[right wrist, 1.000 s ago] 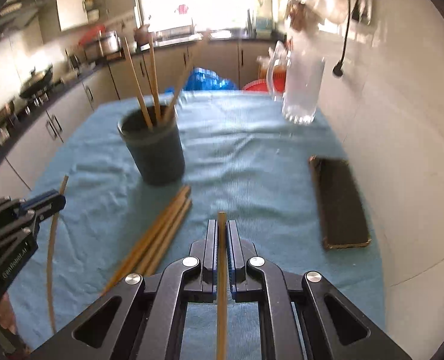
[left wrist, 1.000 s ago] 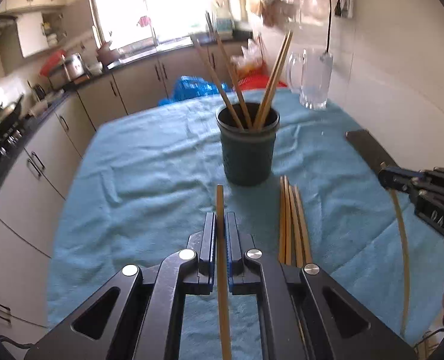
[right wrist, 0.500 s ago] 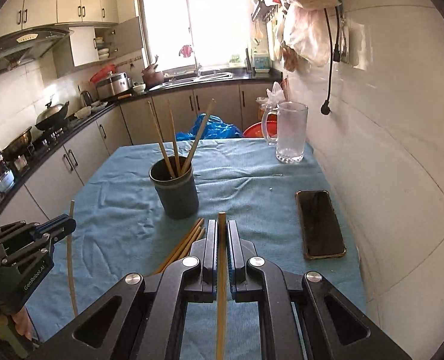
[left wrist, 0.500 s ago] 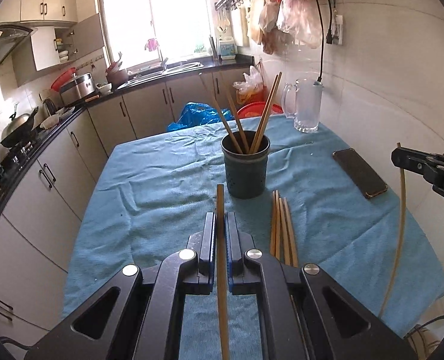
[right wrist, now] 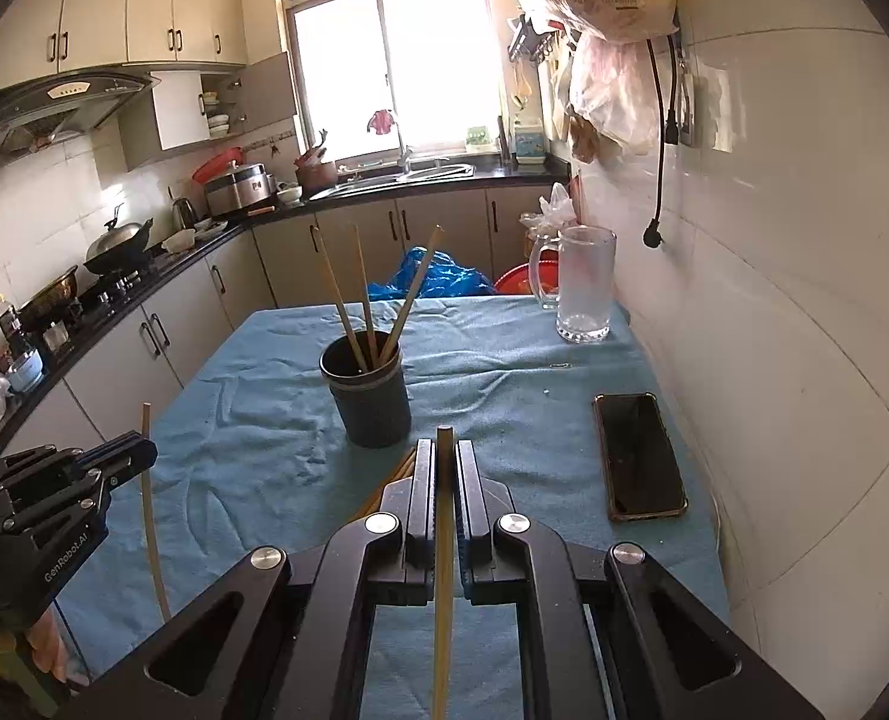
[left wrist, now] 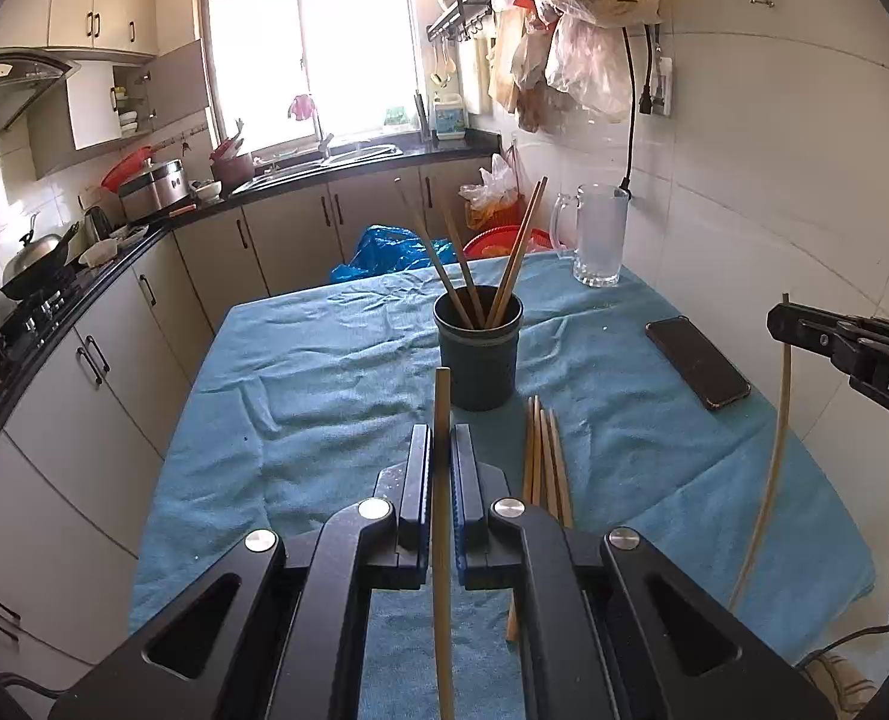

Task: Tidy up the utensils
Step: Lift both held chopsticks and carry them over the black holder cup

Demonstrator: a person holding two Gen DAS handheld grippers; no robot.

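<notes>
The left gripper (left wrist: 441, 480) is clamped on one chopstick (left wrist: 442, 516); the right gripper (right wrist: 443, 492) pinches another (right wrist: 443, 540). Both look light, stiff and slippery, so hold mid-shaft. Ahead stands the dark holder cup (left wrist: 477, 354), loose chopsticks (left wrist: 543, 462) just right.

You are in a home kitchen: left of the sink (right wrist: 408, 171) under the window (right wrist: 384, 66) stand a rice cooker (right wrist: 237, 186), a wok (right wrist: 117, 246) on the stove, and what looks like a range hood (right wrist: 54, 102) above.
</notes>
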